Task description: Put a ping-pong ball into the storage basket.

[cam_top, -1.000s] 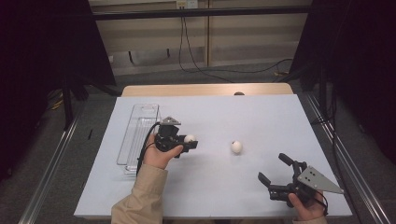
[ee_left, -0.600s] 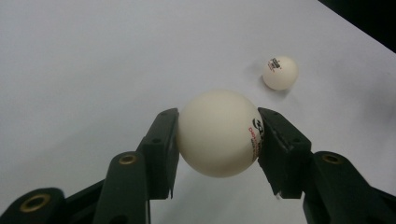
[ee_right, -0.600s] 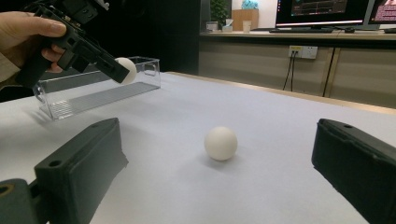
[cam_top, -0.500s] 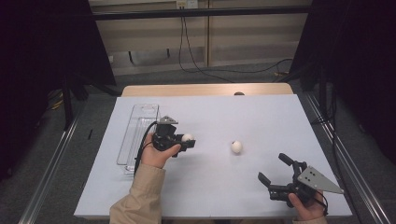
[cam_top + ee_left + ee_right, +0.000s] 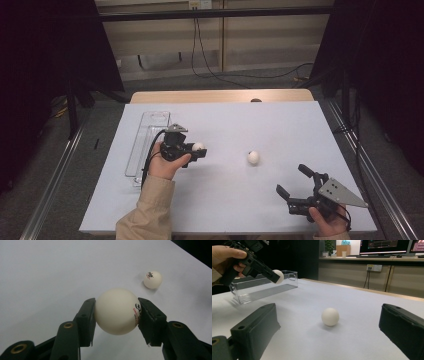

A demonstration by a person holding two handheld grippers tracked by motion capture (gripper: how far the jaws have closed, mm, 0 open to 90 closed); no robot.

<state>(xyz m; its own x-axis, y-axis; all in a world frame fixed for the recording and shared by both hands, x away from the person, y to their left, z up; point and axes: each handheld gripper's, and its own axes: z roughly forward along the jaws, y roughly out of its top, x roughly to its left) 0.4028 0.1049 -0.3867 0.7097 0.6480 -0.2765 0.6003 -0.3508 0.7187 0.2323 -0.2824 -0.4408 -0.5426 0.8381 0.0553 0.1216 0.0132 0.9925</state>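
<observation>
Covering wood table (image 5: pixel 220 95), white sheet (image 5: pixel 280 125); dark room w/ cables (image 5: pixel 200 55).

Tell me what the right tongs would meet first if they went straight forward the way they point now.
Probably the loose white table-tennis ball on the white table: it lies between the open jaws of the right tongs, somewhat ahead, with nothing before it.

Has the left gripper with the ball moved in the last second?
Yes, slightly. The left gripper, shut on a ball, has drifted toward the clear tray and away from the loose ball, which lies where it was.
</observation>
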